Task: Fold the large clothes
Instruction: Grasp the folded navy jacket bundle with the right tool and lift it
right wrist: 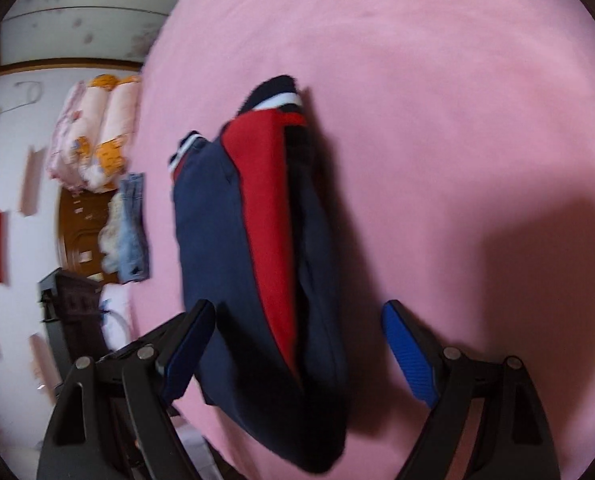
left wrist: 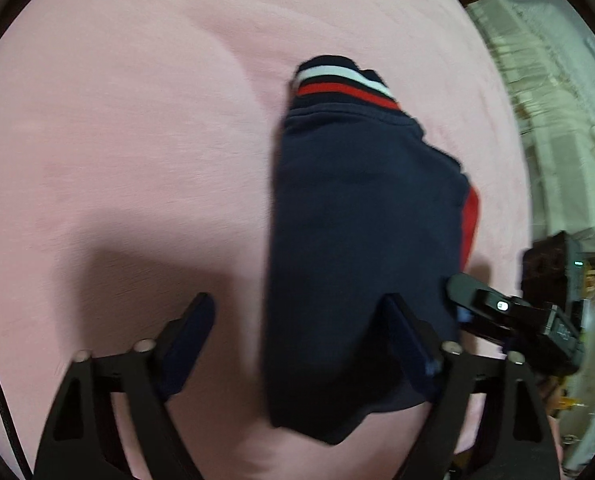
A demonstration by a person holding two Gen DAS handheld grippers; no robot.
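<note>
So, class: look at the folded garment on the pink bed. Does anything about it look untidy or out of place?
Mostly neat. The navy garment is folded into a long bundle, but its layers are misaligned: a red panel shows along one edge, and a second striped cuff sticks out beside the top one.

No text, brand, number or sign can be read in either view. A faint marking on the black gripper body [left wrist: 563, 334] at lower right is too blurred to decipher.
</note>
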